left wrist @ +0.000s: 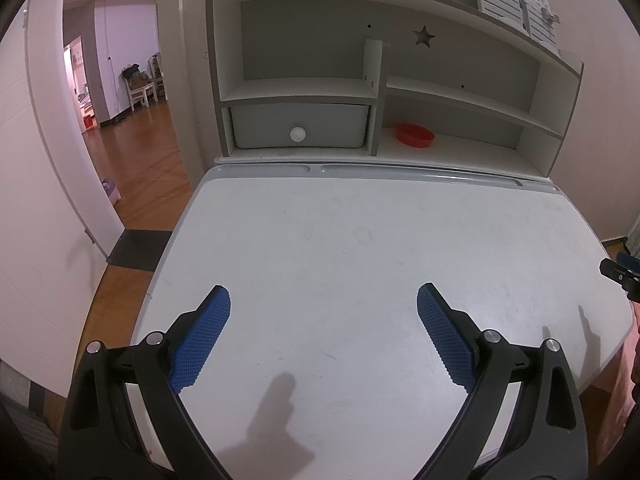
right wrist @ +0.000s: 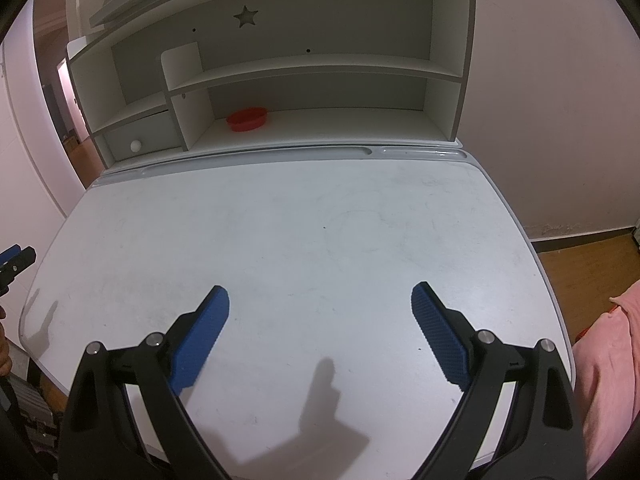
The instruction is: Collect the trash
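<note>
My left gripper (left wrist: 323, 300) is open above the near edge of a white desk (left wrist: 360, 240), with nothing between its blue pads. My right gripper (right wrist: 320, 296) is open too, over the same desk (right wrist: 300, 220), also with nothing in it. A red shallow bowl (left wrist: 415, 135) sits in the lowest right compartment of the shelf unit at the back, and it shows as the red bowl (right wrist: 247, 119) in the right wrist view. No loose trash shows on the desk top. The tip of the right gripper (left wrist: 622, 274) peeks in at the left view's right edge.
A white shelf unit (left wrist: 460, 92) stands along the desk's back, with a grey drawer (left wrist: 300, 128) and round knob at lower left. An open doorway and wooden floor (left wrist: 148, 148) lie to the left. A pink cloth (right wrist: 608, 368) hangs at the desk's right.
</note>
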A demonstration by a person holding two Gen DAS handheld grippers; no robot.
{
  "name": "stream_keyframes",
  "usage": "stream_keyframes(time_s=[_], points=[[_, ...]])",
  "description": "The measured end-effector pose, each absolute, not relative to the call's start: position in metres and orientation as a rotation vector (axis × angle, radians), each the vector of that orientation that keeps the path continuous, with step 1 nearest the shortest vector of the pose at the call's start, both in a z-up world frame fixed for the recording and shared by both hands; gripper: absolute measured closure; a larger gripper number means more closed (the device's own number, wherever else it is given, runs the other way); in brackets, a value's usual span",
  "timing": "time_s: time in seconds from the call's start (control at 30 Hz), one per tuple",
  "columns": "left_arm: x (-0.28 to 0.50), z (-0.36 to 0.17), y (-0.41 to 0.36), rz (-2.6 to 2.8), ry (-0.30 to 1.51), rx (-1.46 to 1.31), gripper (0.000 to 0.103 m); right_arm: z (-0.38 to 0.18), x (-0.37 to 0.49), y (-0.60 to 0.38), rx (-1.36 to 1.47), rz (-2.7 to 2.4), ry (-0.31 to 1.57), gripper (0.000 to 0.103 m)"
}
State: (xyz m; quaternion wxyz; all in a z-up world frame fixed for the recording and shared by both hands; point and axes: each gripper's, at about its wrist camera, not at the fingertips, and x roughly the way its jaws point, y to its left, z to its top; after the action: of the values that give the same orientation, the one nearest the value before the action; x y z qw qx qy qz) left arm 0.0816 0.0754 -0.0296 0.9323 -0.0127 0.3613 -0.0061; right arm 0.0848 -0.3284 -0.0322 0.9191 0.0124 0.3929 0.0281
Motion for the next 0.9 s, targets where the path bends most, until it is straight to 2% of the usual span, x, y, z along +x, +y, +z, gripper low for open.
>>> stream_keyframes(time_s=[0.9], points=[[0.079,-0.031,0.0721,-0.005,0.756,-0.033,0.011,-0.0364,0.0877,-0.3305,0.025,0.051,0.818,0.014]])
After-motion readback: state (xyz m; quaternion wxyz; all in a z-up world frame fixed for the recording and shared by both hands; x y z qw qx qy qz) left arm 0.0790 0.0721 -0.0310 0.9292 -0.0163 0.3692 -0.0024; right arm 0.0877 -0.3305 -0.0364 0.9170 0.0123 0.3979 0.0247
